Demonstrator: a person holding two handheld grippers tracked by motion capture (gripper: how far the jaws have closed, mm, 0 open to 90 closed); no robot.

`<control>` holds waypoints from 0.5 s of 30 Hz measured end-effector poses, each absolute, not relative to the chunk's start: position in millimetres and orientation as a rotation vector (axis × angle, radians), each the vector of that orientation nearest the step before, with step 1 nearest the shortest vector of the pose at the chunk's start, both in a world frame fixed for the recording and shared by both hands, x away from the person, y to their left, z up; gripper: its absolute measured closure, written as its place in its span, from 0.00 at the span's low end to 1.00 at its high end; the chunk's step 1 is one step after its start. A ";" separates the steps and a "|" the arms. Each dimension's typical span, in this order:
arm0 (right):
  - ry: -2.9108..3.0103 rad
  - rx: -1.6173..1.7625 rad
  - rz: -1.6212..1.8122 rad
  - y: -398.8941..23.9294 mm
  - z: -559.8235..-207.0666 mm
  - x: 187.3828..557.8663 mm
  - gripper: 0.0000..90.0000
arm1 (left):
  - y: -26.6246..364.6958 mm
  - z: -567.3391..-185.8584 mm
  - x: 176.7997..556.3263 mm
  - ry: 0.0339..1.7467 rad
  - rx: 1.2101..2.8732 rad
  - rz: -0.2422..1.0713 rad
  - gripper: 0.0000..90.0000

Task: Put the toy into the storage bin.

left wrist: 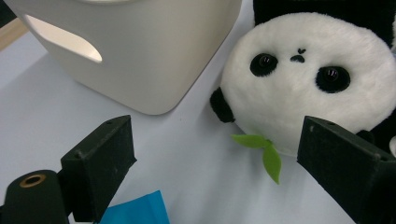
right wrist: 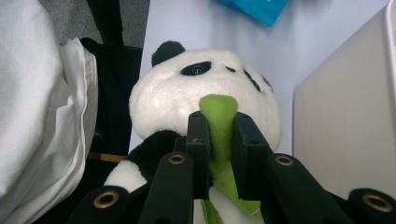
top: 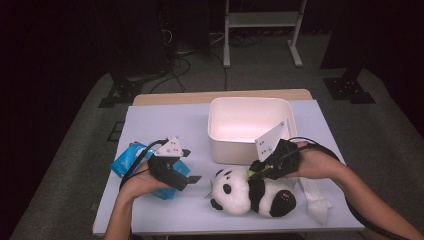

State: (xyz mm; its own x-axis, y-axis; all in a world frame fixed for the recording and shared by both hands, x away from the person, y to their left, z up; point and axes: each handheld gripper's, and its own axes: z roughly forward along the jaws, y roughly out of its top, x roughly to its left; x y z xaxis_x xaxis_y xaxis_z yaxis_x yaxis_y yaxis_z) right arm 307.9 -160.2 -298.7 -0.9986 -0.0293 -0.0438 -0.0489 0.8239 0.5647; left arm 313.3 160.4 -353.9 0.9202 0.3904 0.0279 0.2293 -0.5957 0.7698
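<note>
item one, nearest you: panda plush (top: 248, 192) lying on its side at the front of the desk (top: 165, 125), head toward your left, just in front of the white bin (top: 248, 129). item two: your right hand-held gripper (top: 255, 172), on top of the panda, jaws drawn narrow and clamped on the green felt piece (right wrist: 218, 122) at its neck. item three: white cloth (top: 316, 197) beside the panda's feet, at your right. item four: your left hand-held gripper (top: 186, 167), jaws wide and holding nothing, pointed at the panda's face, resting above the blue packet (top: 129, 159). item five: green leaf (left wrist: 266, 153) below the panda's chin. farthest: the white bin, open-topped.
</note>
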 end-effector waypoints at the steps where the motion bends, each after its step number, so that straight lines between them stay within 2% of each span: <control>1: 2.966 -0.063 0.921 -160.4 -296.9 307.6 0.87 | 160.8 -353.8 313.3 0.438 2.230 0.246 0.11; 15: 2.927 -0.080 0.893 -163.5 -251.6 299.5 0.87 | 164.6 -353.2 314.4 0.450 2.222 0.256 0.11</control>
